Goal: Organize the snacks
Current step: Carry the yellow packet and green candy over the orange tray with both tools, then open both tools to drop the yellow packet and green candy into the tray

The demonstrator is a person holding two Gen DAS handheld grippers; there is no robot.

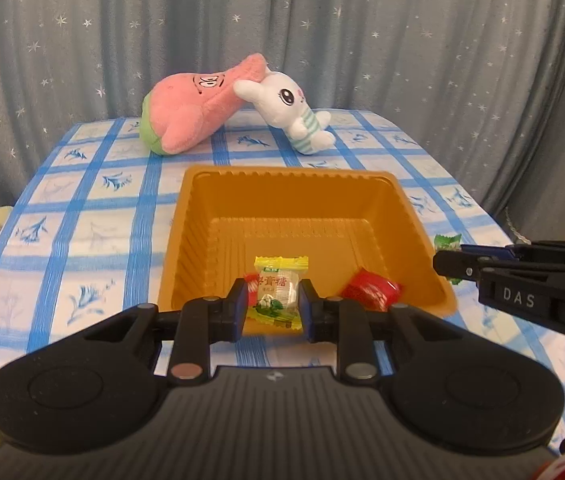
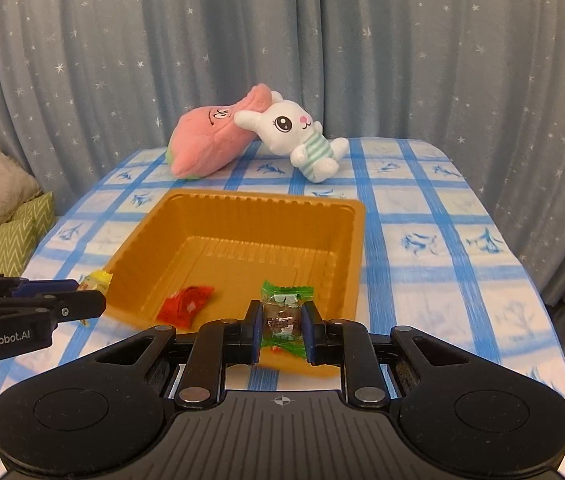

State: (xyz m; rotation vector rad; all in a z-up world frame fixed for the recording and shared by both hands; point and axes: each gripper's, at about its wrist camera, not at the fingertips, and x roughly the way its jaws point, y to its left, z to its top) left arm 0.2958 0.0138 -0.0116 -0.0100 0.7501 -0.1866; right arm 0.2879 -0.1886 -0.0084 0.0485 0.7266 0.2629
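Yellow-and-green wrapping crinkles between the left gripper's (image 1: 273,300) pads, clamped on a clear-bodied candy (image 1: 278,290) above the near rim of the orange plastic tray (image 1: 290,200). The right gripper (image 2: 282,326) pinches a green-wrapped candy (image 2: 285,312) over the same tray, where a red candy (image 2: 184,304) lies on the ribbed floor, two plush toys (image 2: 282,136) beyond on the blue-checked tablecloth (image 2: 442,240).

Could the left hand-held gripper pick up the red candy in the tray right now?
Probably not yet: the left hand-held gripper is already shut on a yellow-wrapped candy. The red candy lies uncovered in the orange tray, so releasing first would free it.
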